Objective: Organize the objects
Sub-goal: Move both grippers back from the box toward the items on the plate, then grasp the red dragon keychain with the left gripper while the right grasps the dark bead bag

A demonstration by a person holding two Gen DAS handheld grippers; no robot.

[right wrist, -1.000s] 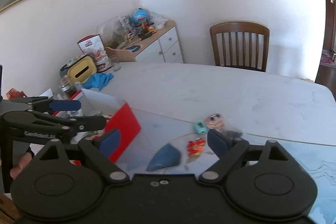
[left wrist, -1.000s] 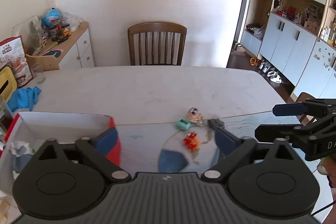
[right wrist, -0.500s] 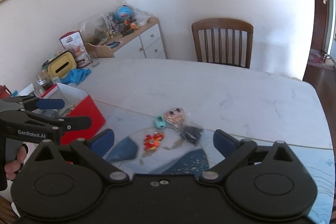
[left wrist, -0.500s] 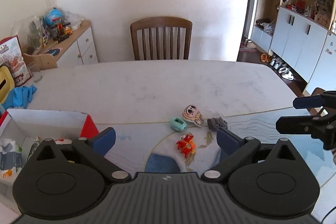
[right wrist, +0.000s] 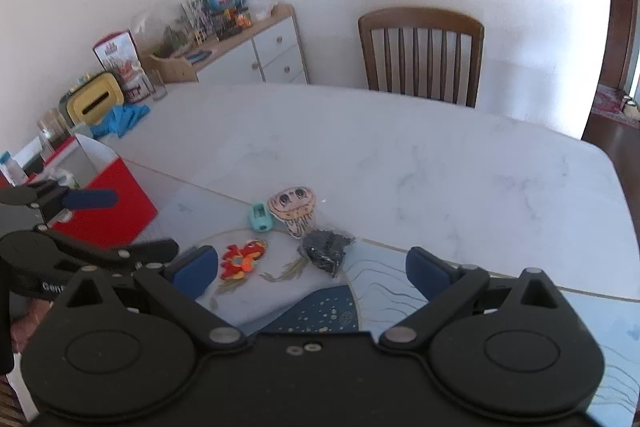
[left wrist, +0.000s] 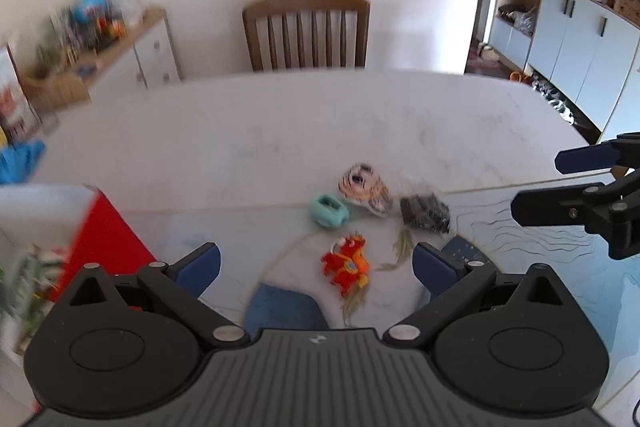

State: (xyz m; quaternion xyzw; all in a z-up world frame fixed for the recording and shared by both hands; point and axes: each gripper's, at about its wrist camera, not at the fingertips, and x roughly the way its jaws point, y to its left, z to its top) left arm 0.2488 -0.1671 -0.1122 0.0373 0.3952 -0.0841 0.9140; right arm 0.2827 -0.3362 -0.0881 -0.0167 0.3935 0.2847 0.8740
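Two grippers hang above the table, both with their jaws spread wide and nothing between them. The left gripper (left wrist: pixel 316 269) looks down on the red toy (left wrist: pixel 347 264), which lies on the placemat (left wrist: pixel 520 227) just ahead of its fingers. The right gripper (right wrist: pixel 312 269) is near it on the right side, with the dark bundle (right wrist: pixel 327 251) closest in front of its fingers.

Four small things lie close together where the placemat meets the bare marble table (right wrist: pixel 440 155): the red toy, the dark bundle, a teal sharpener (left wrist: pixel 328 210) and a round face charm (left wrist: pixel 363 187) just beyond. The sharpener and the charm nearly touch; the red toy lies a little apart from them, nearer the grippers.

Off to the left stands a red box (right wrist: pixel 108 203), open at the top, with some items already inside, though they are too blurred to name. Judging by that, the sorting is partly done. All four small things are left to pick up, and the red toy seems the likely next one.
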